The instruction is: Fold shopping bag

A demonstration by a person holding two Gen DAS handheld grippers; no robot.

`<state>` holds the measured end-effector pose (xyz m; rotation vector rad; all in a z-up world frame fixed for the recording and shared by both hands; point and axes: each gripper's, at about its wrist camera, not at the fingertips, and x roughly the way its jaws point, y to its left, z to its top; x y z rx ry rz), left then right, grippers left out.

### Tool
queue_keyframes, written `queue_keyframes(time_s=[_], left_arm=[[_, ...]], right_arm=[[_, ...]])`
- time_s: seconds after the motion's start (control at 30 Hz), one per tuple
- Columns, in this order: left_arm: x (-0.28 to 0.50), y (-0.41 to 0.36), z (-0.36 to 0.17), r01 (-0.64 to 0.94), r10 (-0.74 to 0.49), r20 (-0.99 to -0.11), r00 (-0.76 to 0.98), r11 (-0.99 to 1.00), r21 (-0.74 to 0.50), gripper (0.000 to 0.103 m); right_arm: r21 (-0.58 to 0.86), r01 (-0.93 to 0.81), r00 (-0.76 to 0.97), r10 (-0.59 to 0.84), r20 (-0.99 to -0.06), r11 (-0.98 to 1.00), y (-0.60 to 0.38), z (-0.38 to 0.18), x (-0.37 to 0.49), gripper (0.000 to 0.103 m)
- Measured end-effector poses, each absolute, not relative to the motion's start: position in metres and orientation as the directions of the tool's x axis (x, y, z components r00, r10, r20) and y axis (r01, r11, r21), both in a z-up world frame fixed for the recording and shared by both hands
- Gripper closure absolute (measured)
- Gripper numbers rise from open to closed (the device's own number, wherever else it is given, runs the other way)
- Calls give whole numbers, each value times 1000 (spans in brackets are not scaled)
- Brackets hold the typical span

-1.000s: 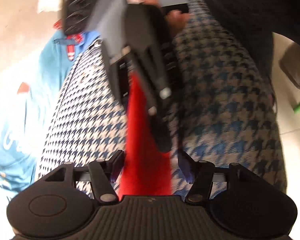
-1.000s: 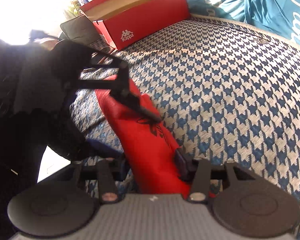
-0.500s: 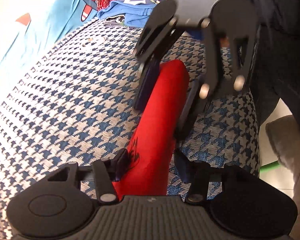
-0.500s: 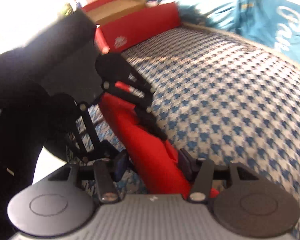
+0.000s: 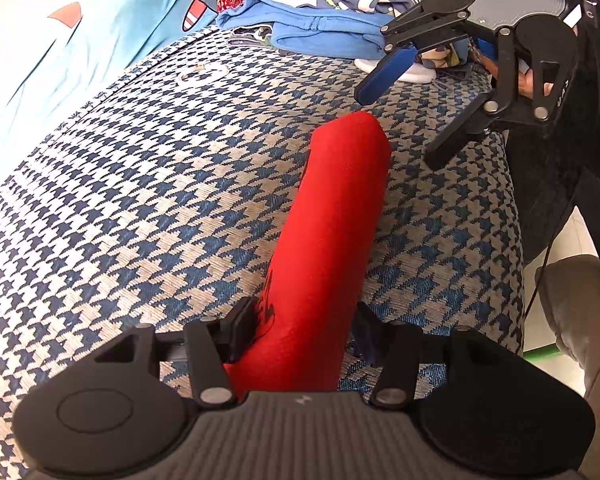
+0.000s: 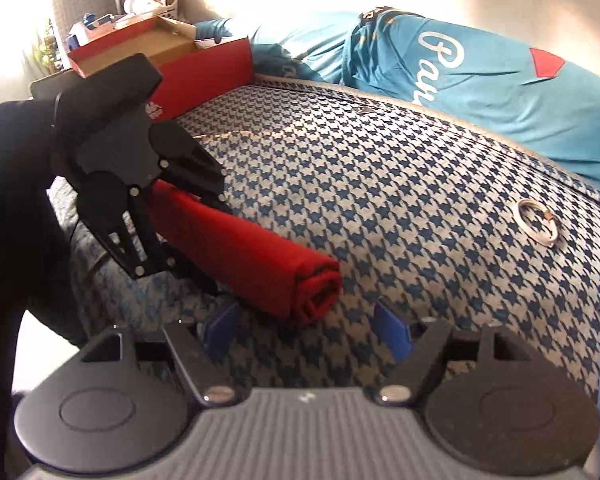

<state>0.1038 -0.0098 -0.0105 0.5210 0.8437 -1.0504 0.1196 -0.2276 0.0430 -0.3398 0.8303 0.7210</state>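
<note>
The rolled red shopping bag (image 5: 332,224) lies on the houndstooth bed cover (image 5: 140,208). The left claw (image 5: 306,330) straddles its near end, opening. The right claw (image 6: 306,330), empty, spreads beside its rolled end. Beyond, an open red shoebox (image 6: 204,76), contents unclear.

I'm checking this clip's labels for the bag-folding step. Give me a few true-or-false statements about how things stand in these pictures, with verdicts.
1. The red shopping bag lies spread out flat. False: it is rolled into a tight bundle, the spiral showing at its end.
2. The bag rests on the houndstooth cushion. True.
3. The right gripper is clamped on the bag. False: its jaws are opening and stand apart, with only cushion between them, just short of the roll's end.
4. The left gripper has one end of the roll between its fingers. True.
5. A red shoebox stands past the cushion's far edge. True.
6. A white ring lies on top of the bag. False: it lies on the cushion, well apart.
</note>
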Motion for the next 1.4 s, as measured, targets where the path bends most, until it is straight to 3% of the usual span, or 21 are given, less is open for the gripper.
queue_keyframes(time_s=[0.13, 0.47, 0.6, 0.7, 0.77, 0.83, 1.1, 1.27, 1.4], left_arm=[[117, -30, -12, 910, -530, -815, 235, 415, -8, 50], [157, -101, -26, 927, -494, -837, 236, 374, 40, 47], [162, -115, -28, 923, -495, -832, 250, 382, 50, 47], [167, -116, -33, 920, -519, -817, 252, 390, 37, 47], [171, -120, -37, 921, -522, -814, 254, 388, 38, 47], [175, -122, -39, 922, -521, -816, 252, 385, 39, 47], [171, -109, -38, 926, -529, -814, 242, 375, 31, 47], [168, -103, -37, 928, -529, -815, 237, 371, 29, 47], [169, -107, -38, 928, -527, -815, 241, 370, 35, 47]], right_arm=[[1, -710, 455, 461, -762, 704, -224, 38, 125, 76], [-10, -737, 452, 480, -752, 676, -221, 37, 123, 79], [-21, -742, 451, 476, -755, 670, -220, 36, 121, 79], [-47, -754, 458, 473, -752, 655, -220, 40, 117, 74], [-108, -759, 495, 461, -736, 643, -221, 45, 112, 48], [-121, -778, 497, 485, -720, 617, -222, 51, 110, 37], [-144, -846, 435, 511, -741, 513, -199, 41, 135, 36], [-62, -873, 365, 563, -742, 484, -198, 27, 153, 33], [2, -871, 325, 579, -747, 492, -204, 22, 158, 39]])
